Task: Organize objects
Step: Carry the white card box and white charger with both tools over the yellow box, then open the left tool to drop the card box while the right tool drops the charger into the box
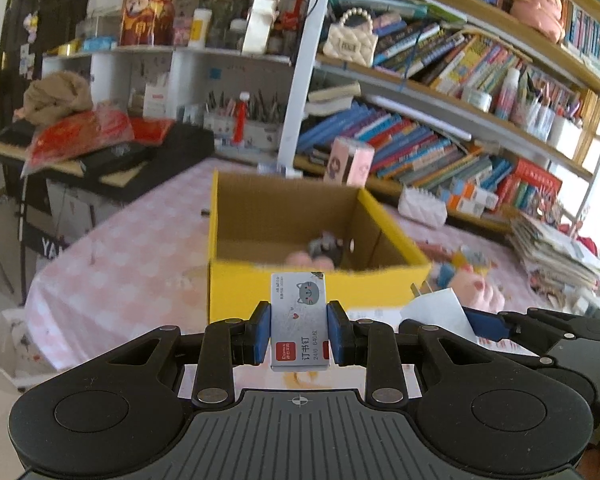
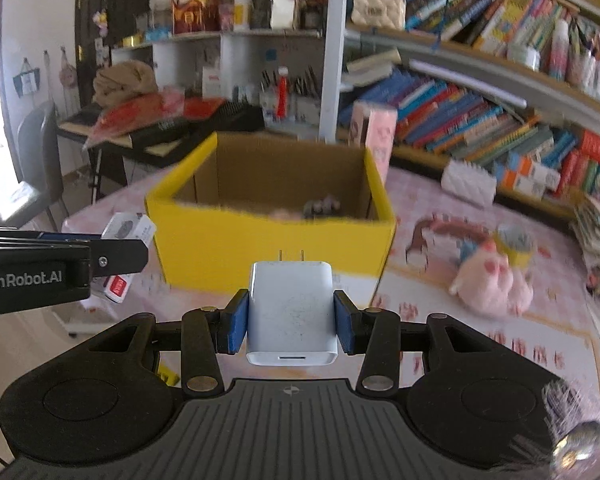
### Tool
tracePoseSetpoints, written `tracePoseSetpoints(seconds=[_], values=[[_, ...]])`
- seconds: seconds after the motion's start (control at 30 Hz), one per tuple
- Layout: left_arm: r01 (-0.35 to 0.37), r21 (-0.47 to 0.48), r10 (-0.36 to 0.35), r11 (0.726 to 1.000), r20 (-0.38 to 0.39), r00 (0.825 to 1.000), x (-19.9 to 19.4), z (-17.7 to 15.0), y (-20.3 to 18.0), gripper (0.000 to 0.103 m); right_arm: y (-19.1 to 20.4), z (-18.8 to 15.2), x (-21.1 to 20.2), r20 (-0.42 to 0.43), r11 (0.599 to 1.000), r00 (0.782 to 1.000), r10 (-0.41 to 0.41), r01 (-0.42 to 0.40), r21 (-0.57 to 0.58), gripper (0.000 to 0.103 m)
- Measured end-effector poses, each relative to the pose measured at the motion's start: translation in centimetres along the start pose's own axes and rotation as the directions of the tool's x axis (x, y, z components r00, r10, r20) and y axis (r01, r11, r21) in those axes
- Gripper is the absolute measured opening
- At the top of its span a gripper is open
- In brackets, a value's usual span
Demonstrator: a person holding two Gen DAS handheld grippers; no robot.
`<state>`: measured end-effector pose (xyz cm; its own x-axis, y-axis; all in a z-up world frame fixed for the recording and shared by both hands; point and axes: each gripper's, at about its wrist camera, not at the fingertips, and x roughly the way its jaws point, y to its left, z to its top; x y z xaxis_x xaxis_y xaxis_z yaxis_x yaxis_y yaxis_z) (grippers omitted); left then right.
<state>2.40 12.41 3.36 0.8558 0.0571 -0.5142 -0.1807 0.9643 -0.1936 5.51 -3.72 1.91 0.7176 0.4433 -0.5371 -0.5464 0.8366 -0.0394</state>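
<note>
My left gripper (image 1: 299, 334) is shut on a small staple box (image 1: 299, 320) with a grey cat picture, held in front of the yellow cardboard box (image 1: 240, 288). My right gripper (image 2: 292, 320) is shut on a white plug charger (image 2: 292, 312), prongs pointing forward, just before the same yellow box (image 2: 268, 252). The box holds a pink plush and a grey plush (image 1: 326, 246). The left gripper with the staple box (image 2: 126, 232) shows at the left of the right wrist view. The right gripper with the charger (image 1: 440, 308) shows at the right of the left wrist view.
The box stands on a table with a pink checked cloth (image 1: 120, 260). A pink plush toy (image 2: 488, 284) and a small yellow-blue figure (image 2: 514, 244) lie right of the box. Bookshelves (image 1: 440, 120) rise behind. A paper stack (image 1: 552, 248) sits at right.
</note>
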Motion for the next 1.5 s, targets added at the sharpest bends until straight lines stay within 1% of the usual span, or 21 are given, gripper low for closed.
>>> tracePoseSetpoints(seconds=[0.13,0.27,0.4,0.5,0.63,0.73,0.97,1.27,1.5], values=[[-0.01,0.004,0.009,1.0,0.039,0.999,1.3,2.0,0.0,0.028,-0.8,2.4,1.2,0.047,1.0,0.999,0.003,-0.003,0.001,0.041],[-0.015,-0.001,0.015,1.0,0.061,0.998,3.4,4.0,-0.1,0.028,-2.1,4.9,2.9,0.089,1.0,0.996,0.006,-0.006,-0.002,0.041],[-0.015,-0.002,0.015,1.0,0.06,0.998,6.0,5.3,-0.6,0.028,-3.5,6.6,5.0,0.107,1.0,0.994,0.004,-0.003,-0.014,0.041],[-0.022,0.001,0.022,1.0,0.045,0.999,8.0,5.9,-0.9,0.028,-4.6,7.5,6.8,0.103,1.0,0.995,0.004,-0.002,-0.024,0.041],[-0.048,-0.005,0.048,0.999,0.001,0.999,10.6,6.0,-1.1,0.028,-5.5,8.1,9.3,0.077,0.998,0.997,0.016,-0.011,-0.058,0.041],[-0.067,-0.015,0.066,0.998,-0.044,0.997,12.2,5.8,-0.9,0.028,-5.9,8.2,11.3,0.041,0.996,0.999,0.03,-0.026,-0.09,0.041],[-0.121,0.021,0.123,0.992,-0.135,0.983,15.1,4.9,-0.9,0.028,-6.0,7.7,15.1,-0.045,0.982,0.997,0.065,-0.072,-0.177,0.041],[-0.157,0.048,0.164,0.986,-0.207,0.964,17.6,4.5,-0.8,0.028,-5.3,7.4,18.3,-0.127,0.948,0.986,0.11,-0.143,-0.284,0.041],[-0.164,0.057,0.173,0.985,-0.245,0.954,18.4,4.0,-0.7,0.028,-5.2,7.2,19.9,-0.204,0.931,0.969,0.142,-0.2,-0.306,0.041]])
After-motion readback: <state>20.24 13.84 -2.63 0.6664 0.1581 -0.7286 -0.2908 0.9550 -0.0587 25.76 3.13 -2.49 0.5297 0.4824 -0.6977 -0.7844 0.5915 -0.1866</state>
